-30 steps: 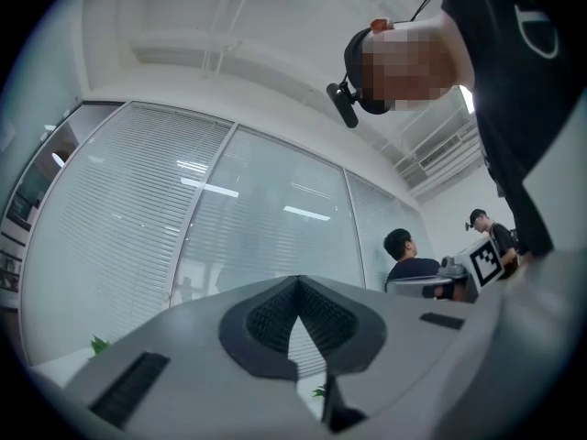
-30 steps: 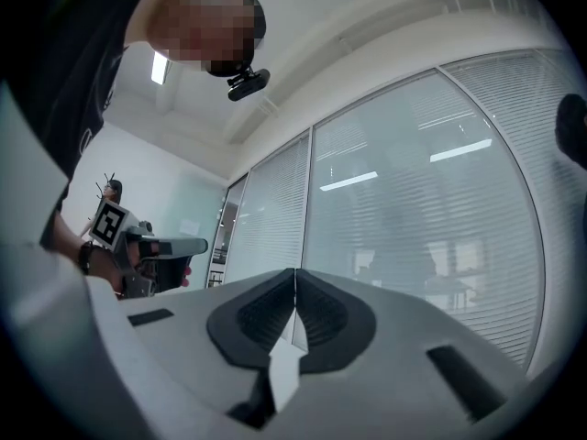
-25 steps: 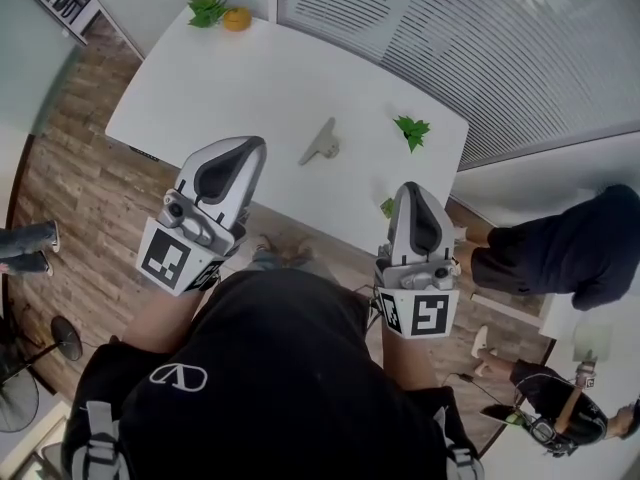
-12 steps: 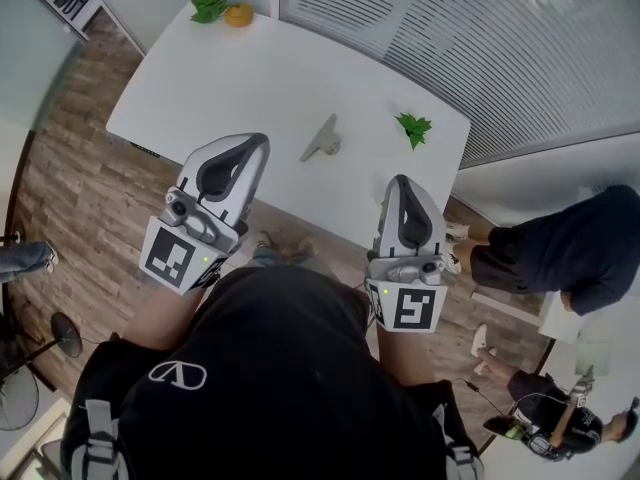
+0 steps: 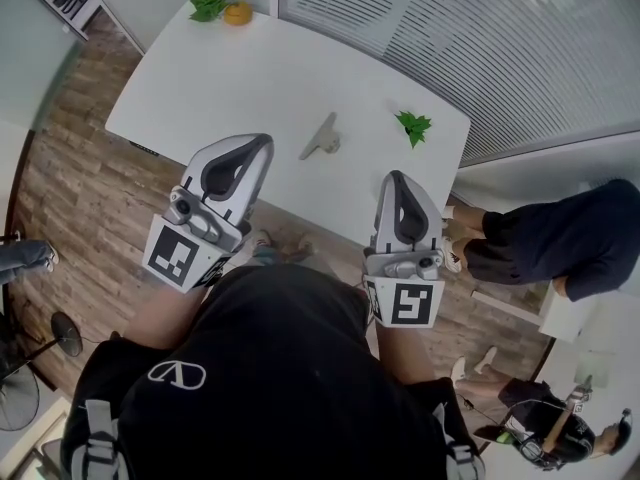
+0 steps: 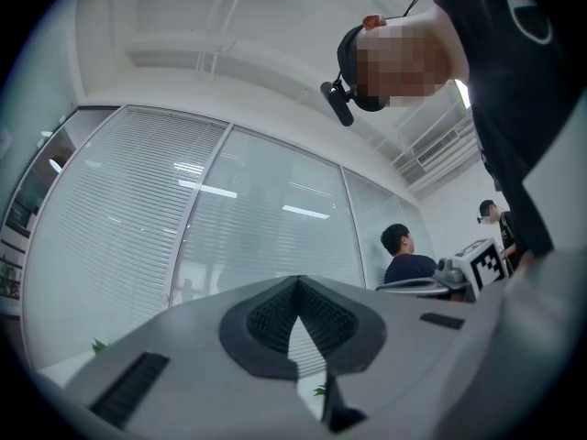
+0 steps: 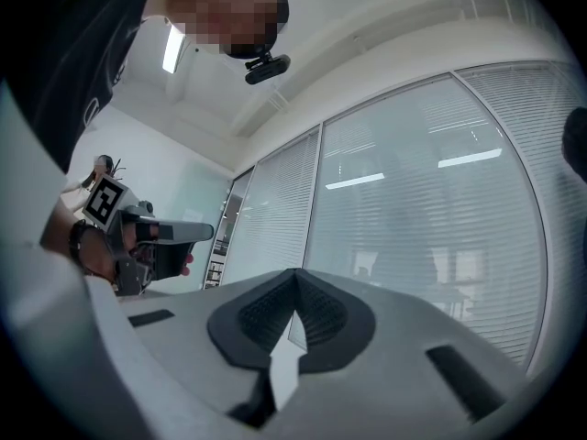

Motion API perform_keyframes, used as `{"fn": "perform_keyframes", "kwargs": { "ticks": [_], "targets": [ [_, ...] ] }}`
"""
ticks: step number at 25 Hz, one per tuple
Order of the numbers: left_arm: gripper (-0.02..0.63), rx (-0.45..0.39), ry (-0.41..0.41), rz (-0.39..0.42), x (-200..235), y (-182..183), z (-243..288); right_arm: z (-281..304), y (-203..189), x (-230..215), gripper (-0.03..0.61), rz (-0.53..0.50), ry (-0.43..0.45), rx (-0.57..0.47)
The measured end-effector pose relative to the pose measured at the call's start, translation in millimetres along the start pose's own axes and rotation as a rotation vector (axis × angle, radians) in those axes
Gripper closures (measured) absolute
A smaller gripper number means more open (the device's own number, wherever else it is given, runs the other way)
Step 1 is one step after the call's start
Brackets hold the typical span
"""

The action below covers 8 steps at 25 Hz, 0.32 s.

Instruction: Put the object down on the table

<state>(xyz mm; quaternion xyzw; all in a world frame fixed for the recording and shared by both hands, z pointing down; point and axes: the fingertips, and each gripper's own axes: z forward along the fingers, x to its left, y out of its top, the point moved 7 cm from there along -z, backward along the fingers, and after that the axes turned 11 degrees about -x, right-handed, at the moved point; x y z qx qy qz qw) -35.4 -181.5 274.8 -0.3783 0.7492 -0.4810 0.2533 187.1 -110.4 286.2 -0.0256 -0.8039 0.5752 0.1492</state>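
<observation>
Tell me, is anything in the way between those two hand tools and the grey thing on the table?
Nothing visible is. The grey thing lies alone mid-table, with bare white table between it and both the left gripper and the right gripper. The green leaf sits off to its right, clear of either path.

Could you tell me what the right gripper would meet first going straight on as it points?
For the right gripper the way looks free up to the glass wall, though depth is unclear.

right hand-held gripper (image 5: 399,178): nudged up-left | bystander's legs (image 5: 18,258), left edge: mostly gone from view
</observation>
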Motion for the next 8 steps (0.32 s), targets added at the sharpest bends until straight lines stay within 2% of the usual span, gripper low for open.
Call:
{"fn": "perform_keyframes", "kwargs": {
  "ticks": [8],
  "targets": [
    [0.609,0.005,-0.001,0.012,1.4,0.2,1.3,3.7,0.1,-2.1,0.572,-0.004,-0.005,-0.006]
  ]
}}
